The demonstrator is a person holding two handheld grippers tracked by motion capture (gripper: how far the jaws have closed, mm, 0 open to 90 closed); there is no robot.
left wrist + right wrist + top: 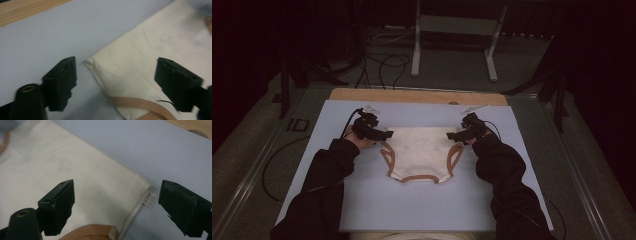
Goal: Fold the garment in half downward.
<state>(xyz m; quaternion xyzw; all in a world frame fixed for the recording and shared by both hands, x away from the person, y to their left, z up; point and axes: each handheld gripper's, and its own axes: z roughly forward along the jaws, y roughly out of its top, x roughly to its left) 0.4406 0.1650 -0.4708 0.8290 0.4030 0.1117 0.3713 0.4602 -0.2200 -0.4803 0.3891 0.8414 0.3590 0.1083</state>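
Note:
A cream garment (pixel 419 150) with tan-brown trim lies flat on the pale blue mat (pixel 362 200), its folded far edge toward the back. My left gripper (pixel 384 135) sits at the garment's far left corner (pixel 88 62); its jaws stand wide apart and open, with the corner between them and untouched. At the far right corner (pixel 147 187), where a small white label (pixel 150 200) sticks out, my right gripper (pixel 453 135) is likewise open, its jaws either side of the corner and clear of the cloth. Tan trim (pixel 140 102) runs just below each corner.
A strip of wooden tabletop (pixel 412 95) shows beyond the mat's far edge. Two small clips (pixel 372 107) lie near the mat's back edge. Cables (pixel 382 65) and a metal stand (pixel 452 30) are on the floor behind. Bare mat lies in front of the garment.

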